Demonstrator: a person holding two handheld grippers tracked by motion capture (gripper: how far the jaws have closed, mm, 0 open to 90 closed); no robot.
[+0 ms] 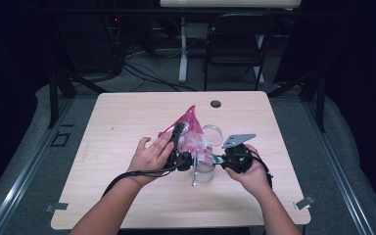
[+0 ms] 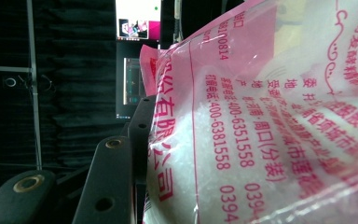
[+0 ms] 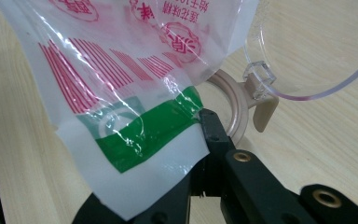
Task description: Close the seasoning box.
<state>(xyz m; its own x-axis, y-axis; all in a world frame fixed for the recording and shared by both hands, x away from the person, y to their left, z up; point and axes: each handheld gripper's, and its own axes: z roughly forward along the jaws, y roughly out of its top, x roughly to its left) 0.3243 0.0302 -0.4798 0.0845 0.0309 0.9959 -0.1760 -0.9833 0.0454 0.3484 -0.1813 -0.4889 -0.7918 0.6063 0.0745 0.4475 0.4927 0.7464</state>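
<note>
A pink-printed plastic bag of white granules hangs tilted over a clear jar at the table's middle. My left gripper is shut on the bag's upper part. In the left gripper view one black finger presses the bag's side, and the other is hidden behind it. My right gripper is shut on the bag's lower corner. In the right gripper view its jaws pinch the green-striped corner just above the jar's beige rim. The jar's hinged clear lid stands open.
The light wooden table has a dark round grommet near its far edge and metal clips at its near corners. A black chair and cables stand on the floor behind the table.
</note>
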